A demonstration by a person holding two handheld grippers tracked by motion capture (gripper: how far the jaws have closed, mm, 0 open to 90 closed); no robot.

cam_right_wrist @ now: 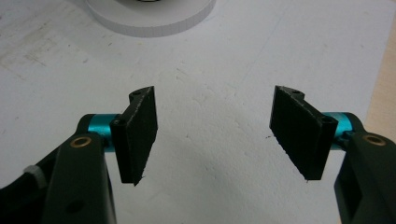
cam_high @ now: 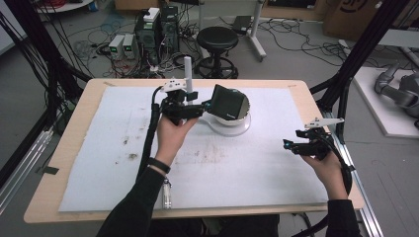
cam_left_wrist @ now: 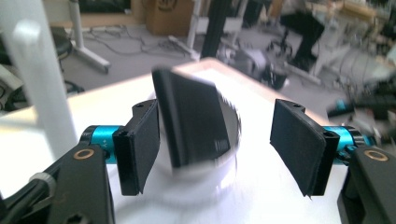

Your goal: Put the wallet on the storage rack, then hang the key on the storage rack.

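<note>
A black, flat, square-cornered object (cam_high: 230, 102) leans tilted in a round white dish on a white disc base (cam_high: 232, 127) at the back middle of the mat. My left gripper (cam_high: 205, 106) sits just left of it, pointing at it. In the left gripper view the black object (cam_left_wrist: 194, 123) stands between and beyond the wide-apart pads, close to the left pad (cam_left_wrist: 140, 144), and my left gripper (cam_left_wrist: 219, 140) is open. My right gripper (cam_high: 291, 144) rests low at the right of the mat. It is open (cam_right_wrist: 215, 135) over bare mat, with the white disc base (cam_right_wrist: 149, 16) ahead.
A white foam mat (cam_high: 123, 173) with brown stains (cam_high: 212, 153) covers the wooden table (cam_high: 69, 148). A white upright post (cam_high: 188, 74) rises behind my left gripper. A stool (cam_high: 217, 42) and computer boxes (cam_high: 153, 29) stand on the floor beyond. Black frame struts (cam_high: 356, 59) flank the table.
</note>
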